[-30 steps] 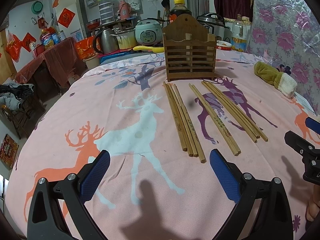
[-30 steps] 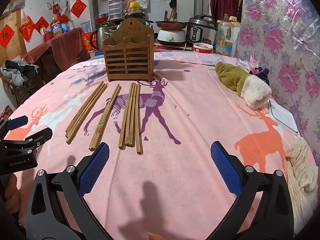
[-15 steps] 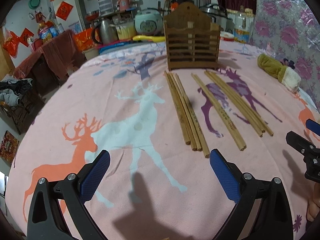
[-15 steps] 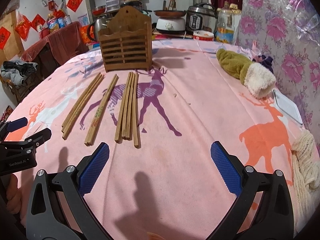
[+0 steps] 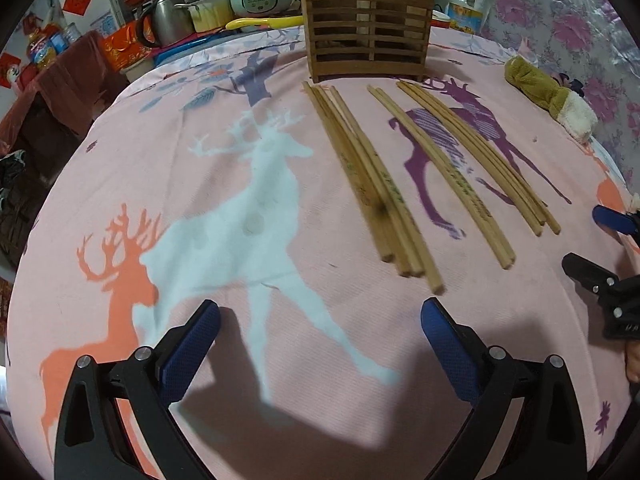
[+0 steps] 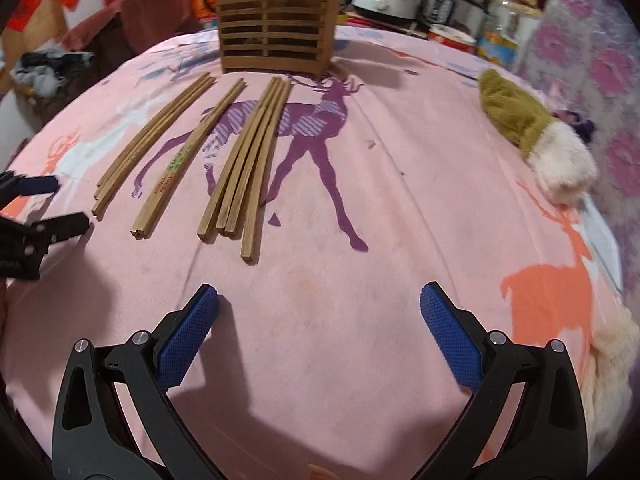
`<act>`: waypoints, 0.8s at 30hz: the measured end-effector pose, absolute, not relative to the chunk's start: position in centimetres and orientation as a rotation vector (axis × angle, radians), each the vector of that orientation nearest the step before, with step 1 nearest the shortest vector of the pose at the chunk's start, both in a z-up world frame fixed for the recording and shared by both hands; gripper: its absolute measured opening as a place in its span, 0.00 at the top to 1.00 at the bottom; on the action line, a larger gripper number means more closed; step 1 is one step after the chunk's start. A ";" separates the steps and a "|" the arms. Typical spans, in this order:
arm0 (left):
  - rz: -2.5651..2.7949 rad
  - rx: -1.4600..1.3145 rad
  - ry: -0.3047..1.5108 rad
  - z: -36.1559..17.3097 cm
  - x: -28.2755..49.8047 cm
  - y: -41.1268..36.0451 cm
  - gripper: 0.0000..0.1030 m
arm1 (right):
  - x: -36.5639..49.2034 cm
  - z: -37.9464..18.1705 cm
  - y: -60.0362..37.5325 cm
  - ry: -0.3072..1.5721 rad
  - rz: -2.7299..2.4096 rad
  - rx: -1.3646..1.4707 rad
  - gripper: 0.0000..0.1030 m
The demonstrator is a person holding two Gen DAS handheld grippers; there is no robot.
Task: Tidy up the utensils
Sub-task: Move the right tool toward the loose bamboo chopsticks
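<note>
Chopsticks lie in three loose bundles on the pink deer-print tabletop point(image 5: 248, 408), fanned out in front of the slatted wooden holder point(image 5: 368, 32): a left bundle point(image 5: 366, 184), a middle pair point(image 5: 444, 172) and a right bundle point(image 5: 480, 156). They look light, stiff and smooth, so likely to roll or slip; a pinch across a bundle near its thick near end seems safest. Left gripper point(image 5: 320, 336) and right gripper point(image 6: 320, 320) both hover short of them, jaws spread wide and holding nothing.
</note>
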State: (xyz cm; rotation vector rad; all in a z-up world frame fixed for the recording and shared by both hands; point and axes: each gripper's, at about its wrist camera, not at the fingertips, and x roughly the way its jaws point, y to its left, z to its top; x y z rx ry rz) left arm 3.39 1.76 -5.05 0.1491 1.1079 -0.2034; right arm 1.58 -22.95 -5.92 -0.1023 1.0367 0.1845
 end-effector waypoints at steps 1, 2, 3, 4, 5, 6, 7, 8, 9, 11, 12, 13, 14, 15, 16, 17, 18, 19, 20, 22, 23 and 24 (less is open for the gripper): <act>-0.208 0.151 1.109 -5.0 3.6 2.2 0.04 | 2.0 -6.1 -23.4 1.052 0.211 -0.073 0.05; -0.216 0.149 1.116 -4.9 3.9 2.6 0.04 | 2.3 -6.2 -23.6 1.049 0.235 -0.070 0.05; -0.216 0.148 1.118 -4.8 4.3 2.9 0.04 | 2.5 -6.2 -23.5 1.046 0.254 -0.098 0.05; -0.210 0.139 1.125 -4.8 4.6 3.7 0.04 | 2.6 -6.2 -23.4 1.042 0.273 -0.112 0.05; -0.209 0.126 1.127 -4.7 4.7 4.2 0.04 | 2.8 -6.3 -23.5 1.046 0.299 -0.107 0.05; -0.204 0.111 1.124 -4.6 4.7 4.8 0.04 | 3.0 -6.3 -23.7 1.048 0.306 -0.105 0.05; -0.195 0.096 1.123 -4.5 4.9 5.2 0.05 | 2.9 -6.3 -23.6 1.047 0.309 -0.109 0.05; -0.190 0.083 1.123 -4.5 5.0 5.4 0.05 | 2.8 -6.3 -23.5 1.045 0.305 -0.112 0.05; -0.187 0.073 1.121 -4.4 5.0 5.5 0.05 | 2.8 -6.2 -23.6 1.046 0.304 -0.111 0.05; -0.180 0.106 1.125 -4.5 5.2 5.0 0.05 | 3.0 -6.2 -23.7 1.047 0.303 -0.113 0.05; -0.179 0.121 1.125 -4.6 5.2 4.7 0.05 | 3.0 -6.2 -23.7 1.048 0.302 -0.114 0.05; -0.185 0.137 1.126 -4.6 5.3 4.2 0.05 | 3.0 -6.3 -23.7 1.048 0.302 -0.113 0.05; -0.187 0.143 1.126 -4.7 5.5 3.9 0.05 | 3.0 -6.3 -23.7 1.048 0.302 -0.113 0.05; -0.187 0.146 1.126 -4.8 5.7 3.6 0.04 | 3.0 -6.2 -23.7 1.048 0.302 -0.113 0.05; -0.186 0.146 1.127 -4.8 6.0 3.4 0.04 | 3.0 -6.3 -23.7 1.047 0.302 -0.113 0.05; -0.186 0.146 1.126 -4.9 6.1 3.2 0.04 | 3.0 -6.3 -23.7 1.047 0.302 -0.113 0.05; -0.188 0.150 1.125 -4.9 6.4 2.8 0.04 | 3.0 -6.3 -23.7 1.047 0.302 -0.113 0.05; -0.190 0.153 1.124 -5.0 6.5 2.6 0.04 | 3.0 -6.3 -23.7 1.047 0.302 -0.113 0.05; -0.194 0.158 1.124 -5.0 6.5 2.4 0.04 | 3.0 -6.3 -23.7 1.047 0.302 -0.113 0.05; -0.207 0.165 1.125 -5.1 6.6 1.9 0.04 | 3.0 -6.3 -23.7 1.047 0.302 -0.113 0.05; -0.210 0.169 1.125 -5.1 6.8 1.7 0.04 | 3.0 -6.3 -23.7 1.046 0.302 -0.113 0.05; -0.214 0.167 1.129 -5.1 6.9 1.6 0.04 | 3.0 -6.3 -23.7 1.046 0.302 -0.113 0.05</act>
